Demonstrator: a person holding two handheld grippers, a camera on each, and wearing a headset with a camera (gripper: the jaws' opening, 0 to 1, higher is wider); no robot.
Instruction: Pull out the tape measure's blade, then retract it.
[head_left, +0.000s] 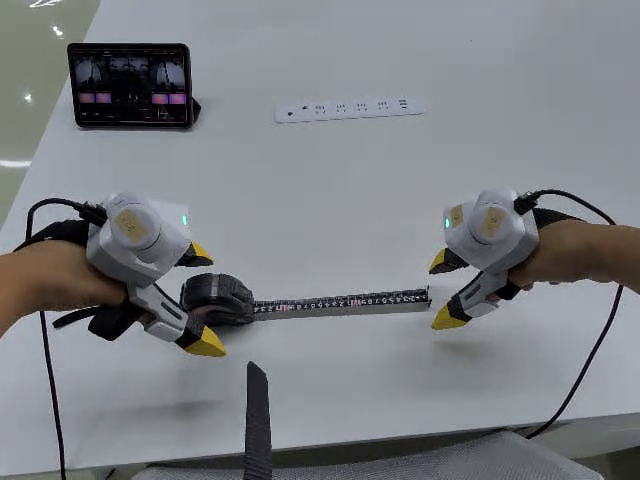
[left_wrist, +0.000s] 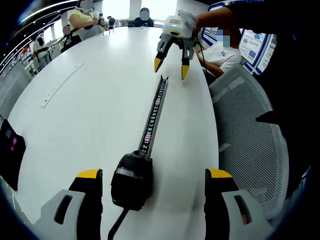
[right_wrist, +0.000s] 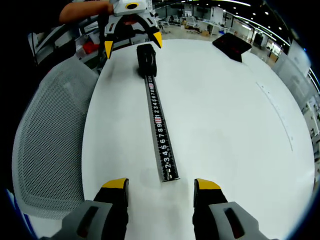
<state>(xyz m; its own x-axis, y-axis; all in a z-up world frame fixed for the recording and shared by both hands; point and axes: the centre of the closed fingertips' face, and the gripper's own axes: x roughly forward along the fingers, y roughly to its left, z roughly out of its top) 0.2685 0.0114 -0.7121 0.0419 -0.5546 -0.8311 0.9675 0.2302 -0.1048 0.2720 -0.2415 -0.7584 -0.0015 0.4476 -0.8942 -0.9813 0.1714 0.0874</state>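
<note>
My left fingers (left_wrist: 90, 176) gape empty around the squat black tape measure case (left_wrist: 132, 181). My right fingers (right_wrist: 116, 184), equally open and empty, flank the tip of the thin dark numbered blade (right_wrist: 159, 125). It is probably springy, so I'd pinch it flat.

Blade (right_wrist: 161, 135), right gripper view: the digits 1 to 9 are read in a row from the free end, then a mark printed in red, then more single digits; the farthest are too small to be told.
Blade (head_left: 340, 302), head view: scale marks and a red patch are seen, but no figure can be read.
Blade (left_wrist: 152, 117), left gripper view: digits are made out only faintly.
Tablet (head_left: 130, 84): bright panels are shown on the screen; no text can be read.
White strip (head_left: 348, 108): dark marks are carried, too small to be read.
Boards (left_wrist: 252, 42): blue and white print is seen, none of it legible.
</note>
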